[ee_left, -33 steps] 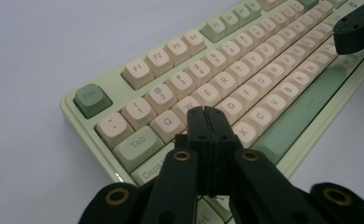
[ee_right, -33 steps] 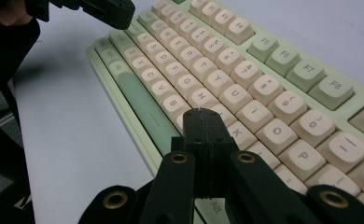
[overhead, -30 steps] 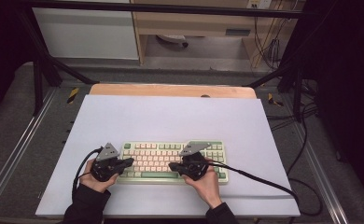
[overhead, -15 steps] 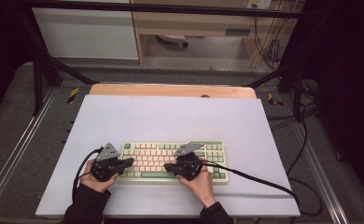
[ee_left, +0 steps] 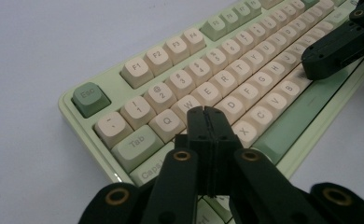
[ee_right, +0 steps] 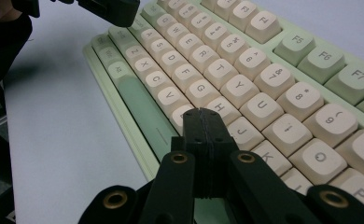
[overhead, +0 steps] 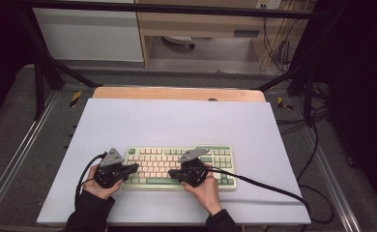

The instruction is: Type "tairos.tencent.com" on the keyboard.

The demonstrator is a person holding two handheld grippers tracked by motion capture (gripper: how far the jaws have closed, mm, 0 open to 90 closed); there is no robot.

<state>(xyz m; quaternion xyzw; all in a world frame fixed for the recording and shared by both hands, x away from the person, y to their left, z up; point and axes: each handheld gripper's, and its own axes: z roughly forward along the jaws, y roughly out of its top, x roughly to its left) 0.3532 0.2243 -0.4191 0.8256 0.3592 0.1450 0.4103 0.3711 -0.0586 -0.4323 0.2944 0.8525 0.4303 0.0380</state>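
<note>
While both hands rest at the near edge of the pale lavender-white bench [overhead: 177, 121], each holds a pair of black two-jaw tongs over the pale green rectangular keyboard with cream and green plastic keycaps [overhead: 177, 166], which lies flat near the front middle of the bench, its long side running across it.

The left tongs [overhead: 133, 167] point inward over the left end of the keyboard. In the left gripper view the left tongs [ee_left: 206, 110] have their jaws pressed flat together with nothing between them, the joined tip standing over the letter keys about where W, S and the neighbouring keys meet; whether the tip touches a keycap cannot be told. The green Esc key [ee_left: 90, 96] sits at the corner of the board beyond them, with the Tab key [ee_left: 136, 142] just beside the jaws.

The right tongs [overhead: 173, 173] point inward from the other side, over the middle of the keyboard. In the right gripper view the right tongs [ee_right: 202, 112] are likewise closed tight on nothing, the tip standing over the lower letter rows just beside the H key [ee_right: 220, 108], near the long green space bar [ee_right: 143, 105].

The two tips lie near each other over the keys but apart. A black cable [overhead: 264, 186] trails from the right tongs across the bench to its right edge.
</note>
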